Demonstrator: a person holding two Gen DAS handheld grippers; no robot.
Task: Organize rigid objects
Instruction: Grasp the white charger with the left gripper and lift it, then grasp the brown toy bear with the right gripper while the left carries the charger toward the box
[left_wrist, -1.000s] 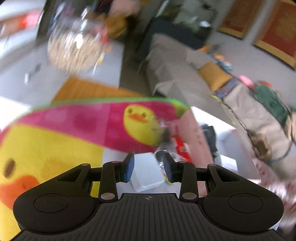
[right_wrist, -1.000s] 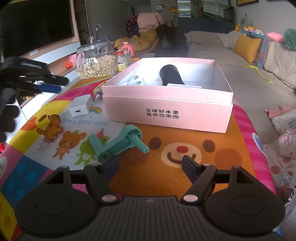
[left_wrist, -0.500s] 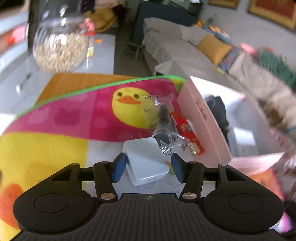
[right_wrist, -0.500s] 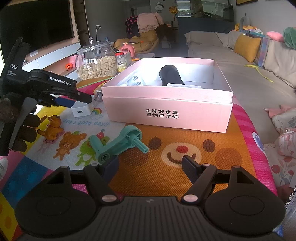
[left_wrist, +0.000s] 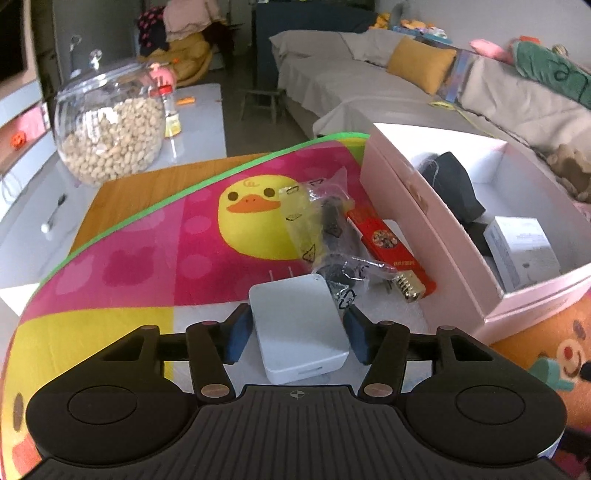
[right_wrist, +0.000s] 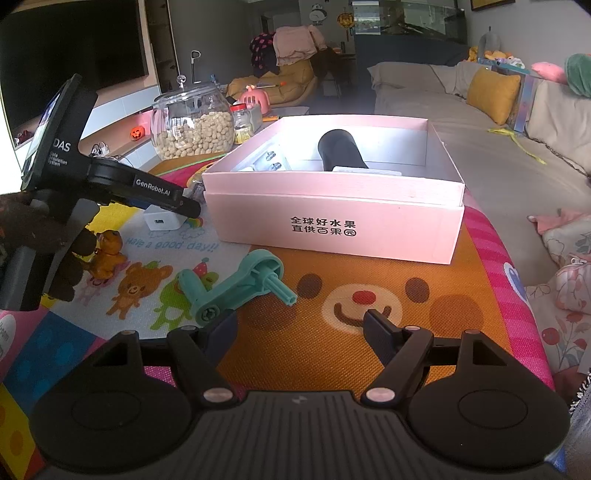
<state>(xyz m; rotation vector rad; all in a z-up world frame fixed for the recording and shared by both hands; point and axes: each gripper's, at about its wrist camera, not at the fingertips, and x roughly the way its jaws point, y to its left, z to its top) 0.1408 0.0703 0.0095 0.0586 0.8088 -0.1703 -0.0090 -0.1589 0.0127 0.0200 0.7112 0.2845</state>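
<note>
Left wrist view, left hand-held gripper spread around white charger, near end hidden, right hand-held gripper apart, empty.

- Bagged cable touches the white charger on the box side; the duck-side flank is bare mat.
- Pink box interior mostly open.

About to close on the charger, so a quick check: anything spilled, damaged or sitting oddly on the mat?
Nothing spilled or broken. The white charger lies flat between the open left tool. A crumpled clear bag holding a dark part overlaps the red box beside the pink box, all untidy rather than wrong.
</note>
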